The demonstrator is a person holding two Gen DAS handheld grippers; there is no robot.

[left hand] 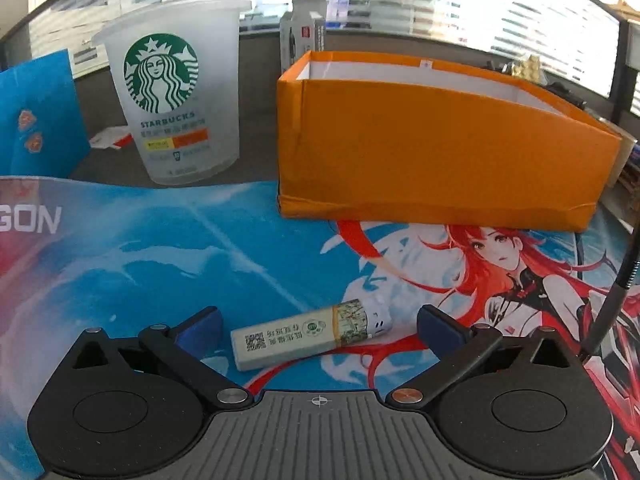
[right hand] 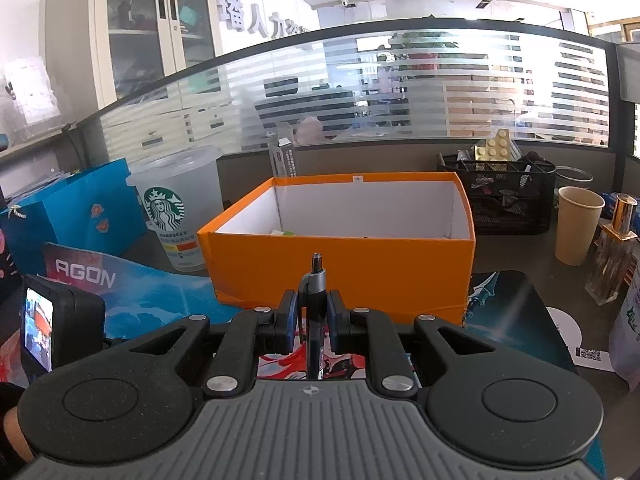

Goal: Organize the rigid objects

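Right wrist view: the right claw (right hand: pixel 313 322) is clamped on a grey pen (right hand: pixel 314 300), which stands upright between the fingers, tip end up, in front of the orange box (right hand: pixel 340 268). Over on the left wrist view, the left claw (left hand: pixel 319 326) is spread wide, low over the printed mat (left hand: pixel 160 248) on the worktop, with a small white tube (left hand: pixel 312 334) lying flat between its fingers, touching neither. Starbucks cup (left hand: pixel 176 92) stands just left of the box.

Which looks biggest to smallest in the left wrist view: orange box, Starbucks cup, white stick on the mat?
1. orange box
2. Starbucks cup
3. white stick

The stick lies nearest the camera, between the open left gripper's fingers, yet looks smallest, so the order is safe.
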